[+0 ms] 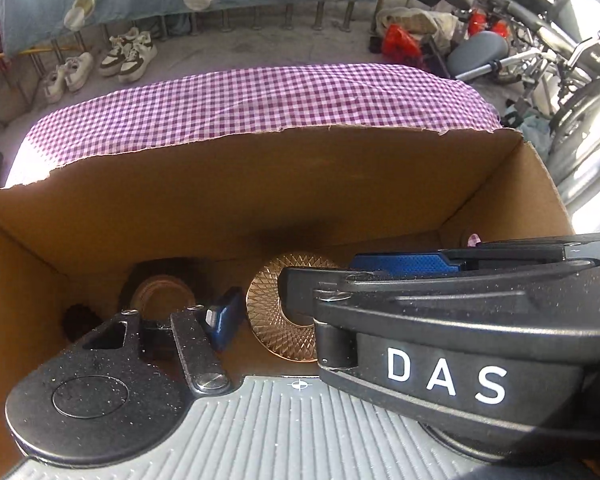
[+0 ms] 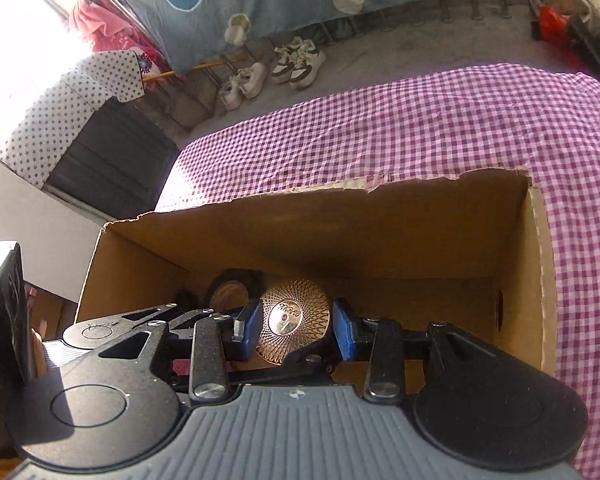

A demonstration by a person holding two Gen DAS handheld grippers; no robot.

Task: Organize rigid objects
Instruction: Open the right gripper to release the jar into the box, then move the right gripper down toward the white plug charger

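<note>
Both tongs are down inside the cardboard box point(image 2: 380, 232), which sits on a bench covered in purple checked cloth point(image 2: 460, 120).

In the right wrist view, the right tongs point(image 2: 296, 330) appear low in the centre of the frame, half closed, with a blue pad on either side of the gold patterned disc point(image 2: 294, 322). The pads look pressed against the disc's rim, so the disc seems to be held, tilted with its face toward the camera, low in the box near the floor.

In the left wrist view, only one blue pad of the left tongs point(image 1: 256, 316) is clear, lower left of centre; the other side is hidden behind the right tool's black body marked DAS. The jaws stand about half open, and nothing seems to be gripped in them. The disc point(image 1: 268, 312) lies just right of that pad.

Behind the disc, a dark ring-shaped object point(image 2: 234, 288) rests against the far wall.

The step in hand appears to be setting the disc down in the box. To do it well, lower it until its edge meets the box floor, keep it clear of the dark ring, then open slowly so that it does not roll or tip. The left tongs should stay apart from the disc and from the right tool, since the two tools crowd each other here.
</note>
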